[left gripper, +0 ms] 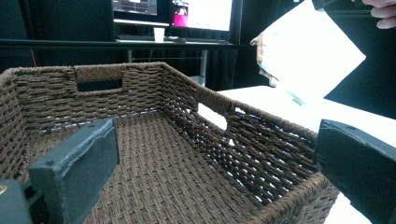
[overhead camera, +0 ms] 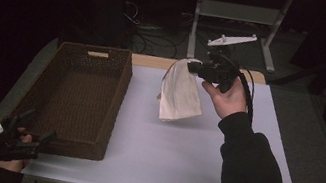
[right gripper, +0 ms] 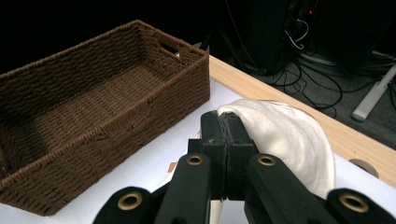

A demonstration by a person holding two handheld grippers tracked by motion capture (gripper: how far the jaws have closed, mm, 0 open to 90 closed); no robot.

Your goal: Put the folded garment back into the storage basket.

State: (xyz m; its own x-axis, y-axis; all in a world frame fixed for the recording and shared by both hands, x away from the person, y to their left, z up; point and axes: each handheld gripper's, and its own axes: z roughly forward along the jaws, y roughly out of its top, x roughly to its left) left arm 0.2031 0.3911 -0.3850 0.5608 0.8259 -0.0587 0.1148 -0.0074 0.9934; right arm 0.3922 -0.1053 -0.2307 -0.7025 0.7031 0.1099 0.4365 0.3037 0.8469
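A cream cloth [overhead camera: 180,93] is pinched by one upper edge between the pressed-together jaws of the right tongs [overhead camera: 196,68] and is seen hanging free above the far middle of the white worktop [overhead camera: 161,147], its lower corner clear of the surface. In the right gripper view the cloth [right gripper: 289,140] is draped over the closed jaw tips of the right tongs [right gripper: 226,122]. To the left of the cloth, apart from it, a brown woven basket [overhead camera: 116,98] is set lengthwise on the worktop; a handle slot is cut into its far end wall, and nothing is seen inside it. The basket's right wall stands between the cloth and the basket floor. At the near left corner of the basket the left tongs [overhead camera: 37,129] are held with the jaws spread wide and nothing gripped between them; in the left gripper view the basket's near rim [left gripper: 289,205] lies between the two jaws. A strip of bare wood [overhead camera: 156,62] is visible along the far edge of the worktop. Beyond it, tangled cables [overhead camera: 153,36] and a white frame leg [overhead camera: 195,26] are seen on the dark floor.
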